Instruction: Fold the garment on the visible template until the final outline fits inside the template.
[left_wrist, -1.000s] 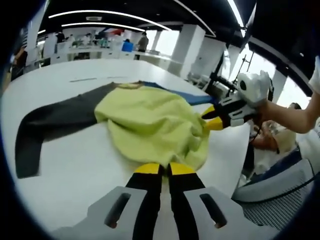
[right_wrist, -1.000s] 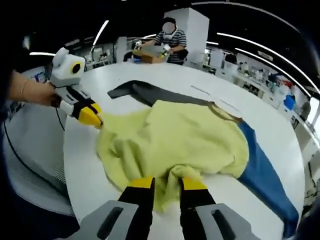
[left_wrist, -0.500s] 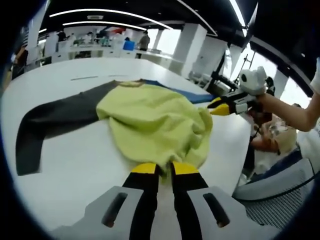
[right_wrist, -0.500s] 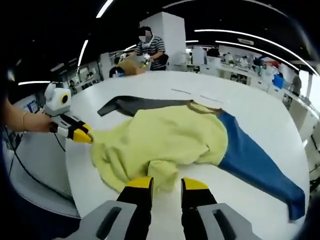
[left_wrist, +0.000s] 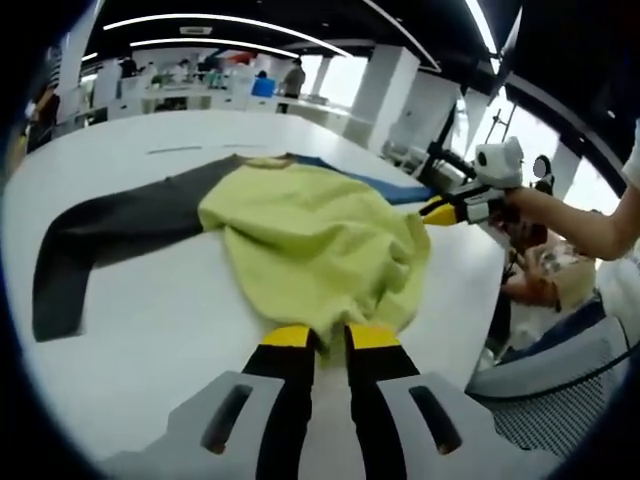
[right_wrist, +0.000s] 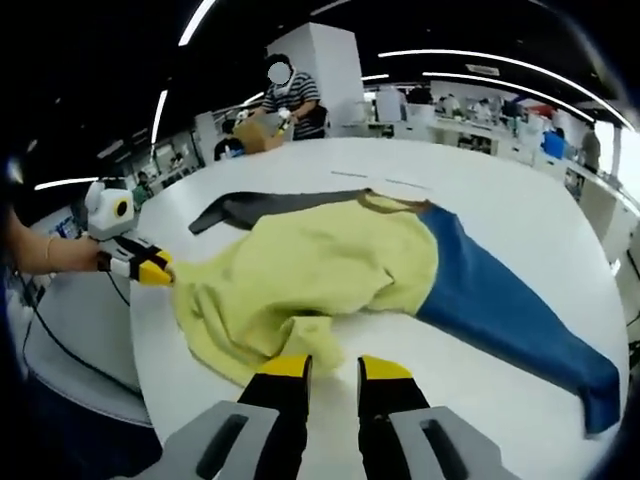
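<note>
Left gripper view: the left gripper (left_wrist: 330, 338) is clamped on the near hem of the garment (left_wrist: 310, 240), whose yellow body is bunched on the white table (left_wrist: 150, 320), with a dark grey sleeve (left_wrist: 110, 240) stretched off to the left. The right gripper (left_wrist: 440, 208) sits at the cloth's far right edge.

Right gripper view: the right gripper (right_wrist: 324, 368) stands with jaws apart, gripping nothing, the yellow hem just ahead of its tips. A blue sleeve (right_wrist: 510, 330) runs right. The left gripper (right_wrist: 152, 268) pinches the garment's left corner.
</note>
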